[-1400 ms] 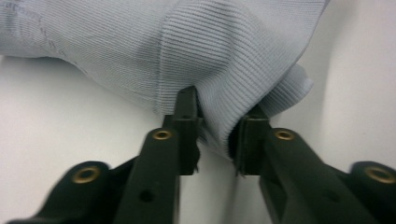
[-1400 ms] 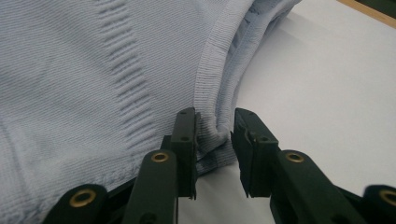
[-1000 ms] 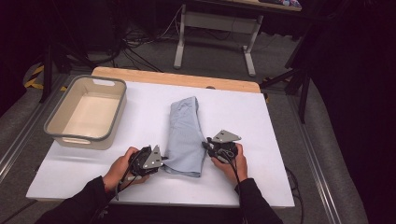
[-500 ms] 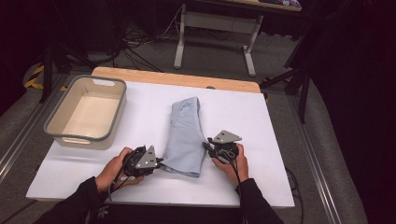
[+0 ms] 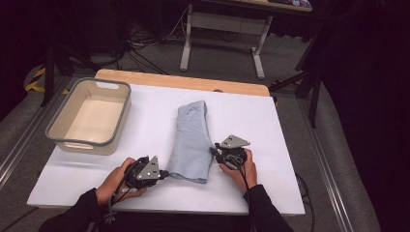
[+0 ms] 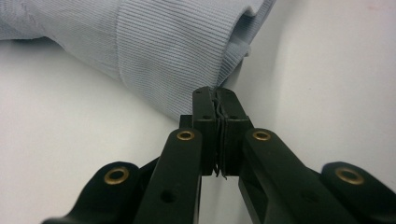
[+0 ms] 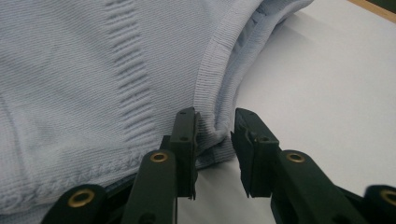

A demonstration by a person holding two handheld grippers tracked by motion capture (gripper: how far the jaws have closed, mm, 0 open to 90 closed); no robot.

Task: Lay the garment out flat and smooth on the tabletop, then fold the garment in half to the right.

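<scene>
A folded light blue knit garment (image 5: pixel 193 135) lies lengthwise in the middle of the white table (image 5: pixel 280 145). My left gripper (image 5: pixel 164 173) is at its near left corner, held low in a hand. In the left gripper view its jaws (image 6: pixel 215 93) are shut together, having just closed the last bit, tips against the ribbed hem (image 6: pixel 163 56), with no cloth seen between them. My right gripper (image 5: pixel 213 152) is at the garment's right edge near the front. In the right gripper view it (image 7: pixel 215 116) is shut on the folded hem (image 7: pixel 212 84), which bunches between the pads.
A beige plastic bin (image 5: pixel 87 145) stands empty at the table's left. A wooden strip (image 5: pixel 183 81) runs along the far edge. Behind the table, on the floor, are a metal stand (image 5: pixel 222 43) and cables. Bare table lies right of the garment.
My left gripper has slid slightly toward me and to the left, at the garment's corner. The right gripper and the garment have stayed where they were.
</scene>
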